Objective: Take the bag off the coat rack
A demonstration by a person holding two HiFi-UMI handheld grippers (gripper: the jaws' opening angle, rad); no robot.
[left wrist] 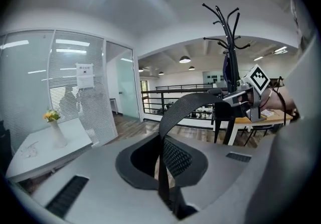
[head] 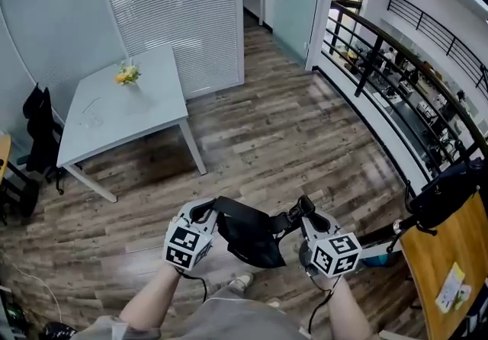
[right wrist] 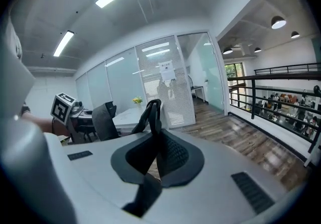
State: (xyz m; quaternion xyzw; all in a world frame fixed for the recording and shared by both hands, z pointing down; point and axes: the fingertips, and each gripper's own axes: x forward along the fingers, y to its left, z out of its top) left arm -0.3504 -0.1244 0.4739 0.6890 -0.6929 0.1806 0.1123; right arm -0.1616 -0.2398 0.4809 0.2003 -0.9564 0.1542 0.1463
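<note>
In the head view a black bag (head: 248,235) hangs low between my two grippers, just above my knees. My left gripper (head: 202,214) is shut on one end of its black strap (left wrist: 186,103), which arcs away towards the other gripper. My right gripper (head: 303,211) is shut on the other strap end (right wrist: 150,112). The black coat rack (left wrist: 228,42) stands behind the right gripper in the left gripper view, with a dark item (left wrist: 226,70) still hanging on it. Seen from the head, the coat rack (head: 446,192) is off to my right, apart from the bag.
A white table (head: 107,121) carrying a vase of yellow flowers (head: 127,74) stands ahead on the left, beside a black chair (head: 38,129). Glass partitions with blinds (head: 183,11) close the far side. A black railing (head: 396,94) curves along the right, and a wooden desk (head: 450,270) sits at bottom right.
</note>
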